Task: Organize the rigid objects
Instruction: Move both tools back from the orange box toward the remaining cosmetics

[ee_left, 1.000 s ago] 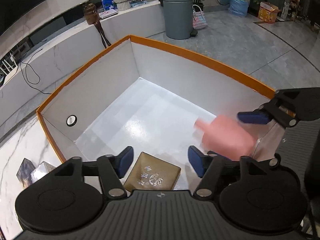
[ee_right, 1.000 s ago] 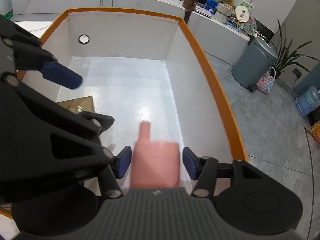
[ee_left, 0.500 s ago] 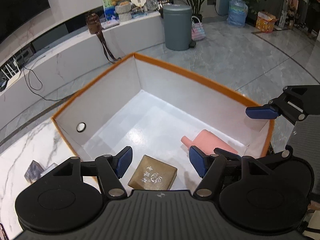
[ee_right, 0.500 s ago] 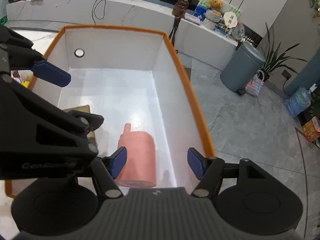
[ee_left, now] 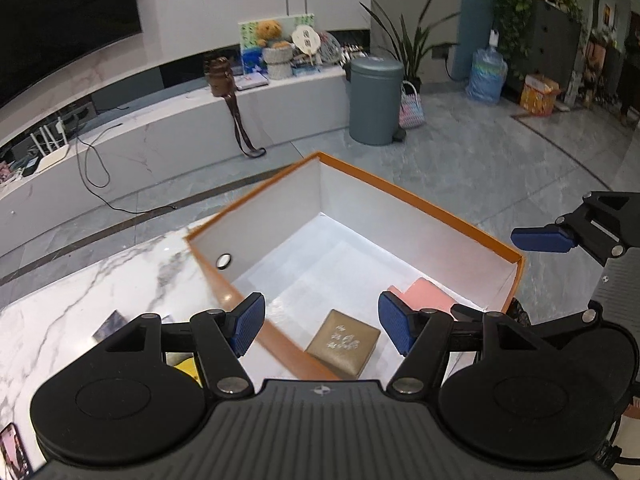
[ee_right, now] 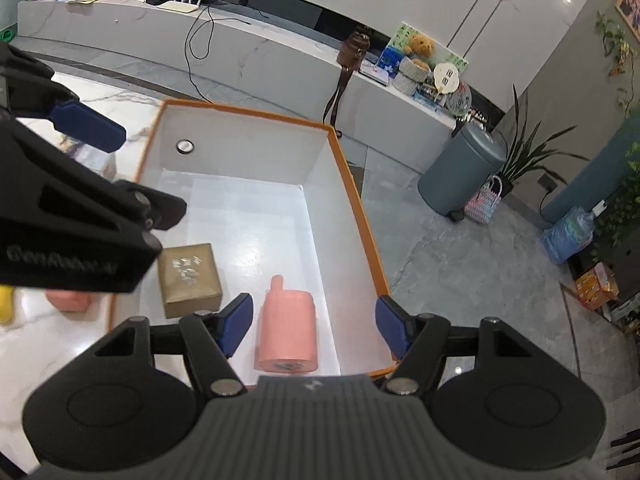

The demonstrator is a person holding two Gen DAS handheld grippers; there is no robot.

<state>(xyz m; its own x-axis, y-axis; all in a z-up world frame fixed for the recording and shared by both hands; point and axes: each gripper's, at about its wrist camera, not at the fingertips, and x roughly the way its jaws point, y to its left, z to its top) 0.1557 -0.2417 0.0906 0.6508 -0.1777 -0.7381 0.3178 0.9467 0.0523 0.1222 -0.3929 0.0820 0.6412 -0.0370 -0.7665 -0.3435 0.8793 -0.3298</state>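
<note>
My right claw (ee_right: pixel 314 326) hangs above the near end of the orange-edged box (ee_right: pixel 352 184), its blue pads spread apart with nothing pinched between them; the pink bottle (ee_right: pixel 287 330) lies on its side on the white floor below the gap, nozzle pointing away from me, and its base sits so close to my own housing that I cannot make out the markings printed on it. Just to the left of the bottle rests the gold box (ee_right: pixel 189 279), flat on the floor, silver pattern up, its left side partly covered by the black body of my left claw (ee_left: pixel 322 328). That left claw is spread too, pads empty, poised over the box's near left wall, so one pad shows above the marble tabletop (ee_left: pixel 80 292) and the other above the white floor. Through its lens the gold box peeks out between the pads, cut off at the near corner by the housing, and only a slab of the pink bottle shows behind the right pad. Left of the box, outside it, something pink (ee_right: pixel 70 300) and something yellow (ee_right: pixel 5 304) lie on the marble, mostly hidden under my left claw, too covered to identify. A small round hole (ee_right: pixel 185 145) marks the far wall of the box. A dark facet-shaped item (ee_left: pixel 112 322) on the marble is also half hidden.
</note>
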